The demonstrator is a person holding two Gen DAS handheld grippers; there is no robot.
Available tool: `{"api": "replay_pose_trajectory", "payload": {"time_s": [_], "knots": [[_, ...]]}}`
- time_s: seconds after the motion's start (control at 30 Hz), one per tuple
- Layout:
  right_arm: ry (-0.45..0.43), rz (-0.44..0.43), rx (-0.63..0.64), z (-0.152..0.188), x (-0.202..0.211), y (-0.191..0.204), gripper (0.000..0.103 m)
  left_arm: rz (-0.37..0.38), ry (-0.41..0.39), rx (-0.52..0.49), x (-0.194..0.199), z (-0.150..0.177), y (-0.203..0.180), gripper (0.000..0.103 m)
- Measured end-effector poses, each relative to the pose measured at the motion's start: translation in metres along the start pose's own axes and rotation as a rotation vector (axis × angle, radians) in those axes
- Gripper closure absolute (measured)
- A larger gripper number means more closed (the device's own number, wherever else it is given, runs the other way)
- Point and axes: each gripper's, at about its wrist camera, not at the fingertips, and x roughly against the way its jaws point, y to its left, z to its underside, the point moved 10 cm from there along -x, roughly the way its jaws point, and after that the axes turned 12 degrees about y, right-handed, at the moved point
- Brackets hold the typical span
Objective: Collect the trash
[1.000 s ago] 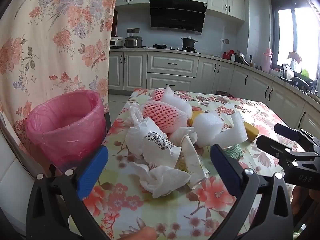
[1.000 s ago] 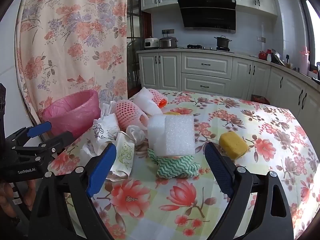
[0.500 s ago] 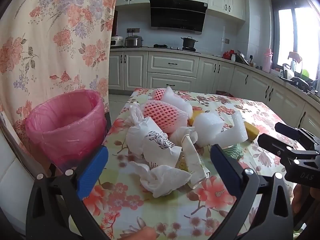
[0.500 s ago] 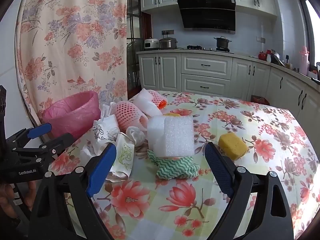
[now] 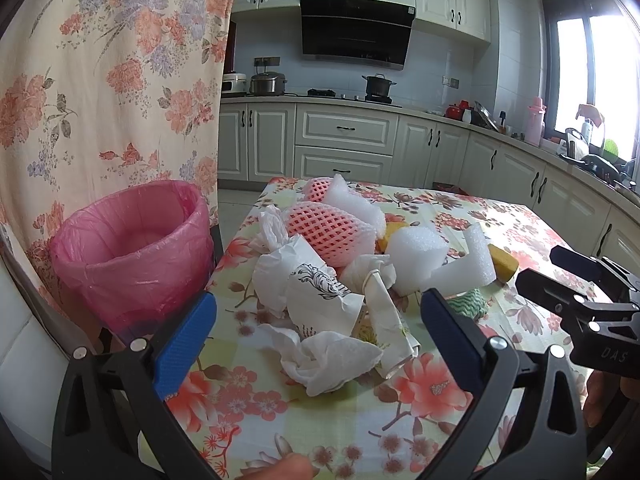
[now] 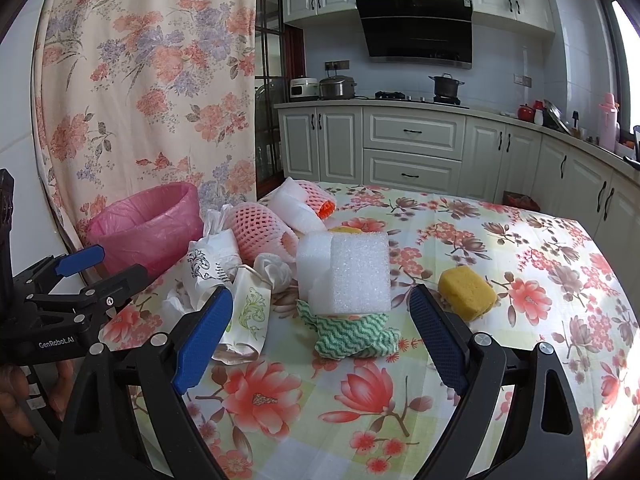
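A pile of trash lies on the floral table: a crumpled white tissue (image 5: 332, 356), printed white paper bags (image 5: 320, 292), pink foam fruit nets (image 5: 324, 228), white foam blocks (image 6: 352, 276) and a green wavy cloth (image 6: 352, 336). A bin lined with a pink bag (image 5: 132, 248) stands off the table's left edge. My left gripper (image 5: 316, 328) is open just short of the tissue, nothing between its fingers. My right gripper (image 6: 320, 332) is open in front of the foam block and green cloth, empty too. Each gripper shows at the edge of the other's view.
A yellow sponge (image 6: 466, 292) lies right of the pile on the tablecloth (image 6: 520, 320). A floral curtain (image 5: 100, 80) hangs behind the bin. Kitchen cabinets (image 5: 344, 144) and a counter run along the back and right. A person's fingers (image 5: 280, 470) show at the bottom.
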Motion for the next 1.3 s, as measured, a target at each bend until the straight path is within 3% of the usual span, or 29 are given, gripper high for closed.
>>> {"api": "replay_pose_trajectory", "payload": {"time_s": [1.3], "knots": [[0.000,-0.002,-0.003,0.0010,0.0005,0.0004,0.018,0.000,-0.002,0.002,0.0021,-0.0019,0.0013,0.004]]}}
